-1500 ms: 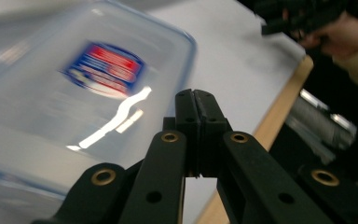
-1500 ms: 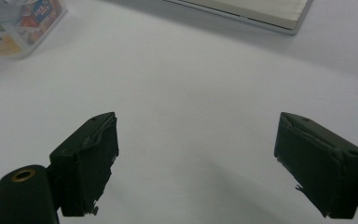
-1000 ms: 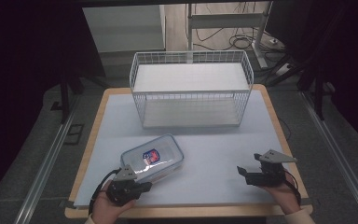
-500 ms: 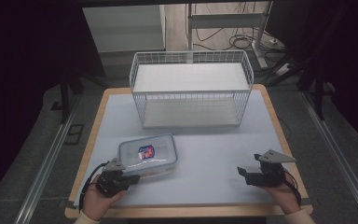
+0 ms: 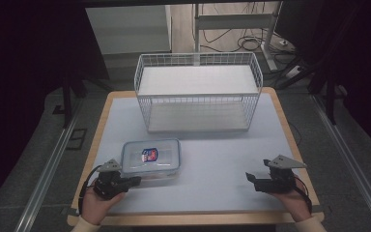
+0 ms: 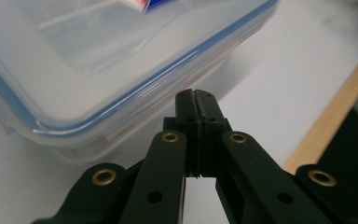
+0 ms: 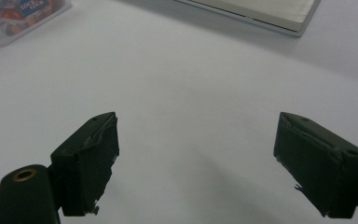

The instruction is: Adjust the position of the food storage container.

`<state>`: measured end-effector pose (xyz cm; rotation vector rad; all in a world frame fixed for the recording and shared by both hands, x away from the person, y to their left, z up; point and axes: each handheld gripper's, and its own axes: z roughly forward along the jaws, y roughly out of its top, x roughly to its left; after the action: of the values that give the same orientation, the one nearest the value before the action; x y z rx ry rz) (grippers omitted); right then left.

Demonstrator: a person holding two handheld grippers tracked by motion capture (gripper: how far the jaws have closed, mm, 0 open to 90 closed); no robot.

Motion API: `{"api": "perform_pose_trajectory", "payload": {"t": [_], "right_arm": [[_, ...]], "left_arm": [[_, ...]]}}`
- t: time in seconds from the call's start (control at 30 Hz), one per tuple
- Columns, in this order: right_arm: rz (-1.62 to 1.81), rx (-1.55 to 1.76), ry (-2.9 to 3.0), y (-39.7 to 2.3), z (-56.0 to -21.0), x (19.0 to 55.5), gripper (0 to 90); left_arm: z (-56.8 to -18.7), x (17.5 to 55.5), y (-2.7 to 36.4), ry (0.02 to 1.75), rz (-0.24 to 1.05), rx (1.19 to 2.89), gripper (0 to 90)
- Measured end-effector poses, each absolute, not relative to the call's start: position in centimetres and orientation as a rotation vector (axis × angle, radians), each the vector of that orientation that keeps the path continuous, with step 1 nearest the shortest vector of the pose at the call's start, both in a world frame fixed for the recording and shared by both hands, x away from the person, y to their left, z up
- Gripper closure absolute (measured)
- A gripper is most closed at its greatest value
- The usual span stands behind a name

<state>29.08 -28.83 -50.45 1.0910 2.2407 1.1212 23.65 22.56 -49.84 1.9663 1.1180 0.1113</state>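
Observation:
A clear plastic food box (image 5: 150,159) with a blue-sealed lid and a red-and-blue label lies flat on the white mat, front left. My left gripper (image 5: 134,181) is shut, its tips right at the box's near edge. In the left gripper view the closed tips (image 6: 196,97) sit just below the box (image 6: 98,60) at its lid rim, with nothing between them; I cannot tell if they touch it. My right gripper (image 5: 249,178) rests at the front right, far from the box. Its jaws stand wide open over bare mat (image 7: 196,135), with the box (image 7: 18,16) at the far upper left.
A white wire basket (image 5: 199,92) stands at the back middle of the table, its base edge (image 7: 261,11) ahead of the right gripper. The wooden table edge (image 5: 193,218) runs along the front. Metal rails flank both sides.
The left hand has slid left and back toward the front edge. The box turned from a slant to square with the table and shifted slightly left. The right gripper kept still.

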Motion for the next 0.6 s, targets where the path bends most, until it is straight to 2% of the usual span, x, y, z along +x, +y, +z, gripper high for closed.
{"api": "perform_pose_trajectory", "payload": {"t": [0.17,0.33,0.47,0.6], "right_arm": [[1.125,1.095,2.239,-28.9,-50.4,29.1,14.0],[1.125,1.094,2.241,-28.7,-50.4,29.1,14.0],[1.12,1.102,2.233,-28.8,-50.4,29.1,14.0],[1.119,1.117,2.227,-28.9,-50.4,29.2,14.0]], "left_arm": [[-47.8,23.7,24.5,1.138,0.174,1.891,89.7],[-47.9,25.2,28.0,1.266,0.272,1.826,89.8],[-49.4,27.0,30.2,1.375,0.264,1.771,89.8],[-50.9,28.1,30.0,1.404,0.216,1.798,89.8]]}}
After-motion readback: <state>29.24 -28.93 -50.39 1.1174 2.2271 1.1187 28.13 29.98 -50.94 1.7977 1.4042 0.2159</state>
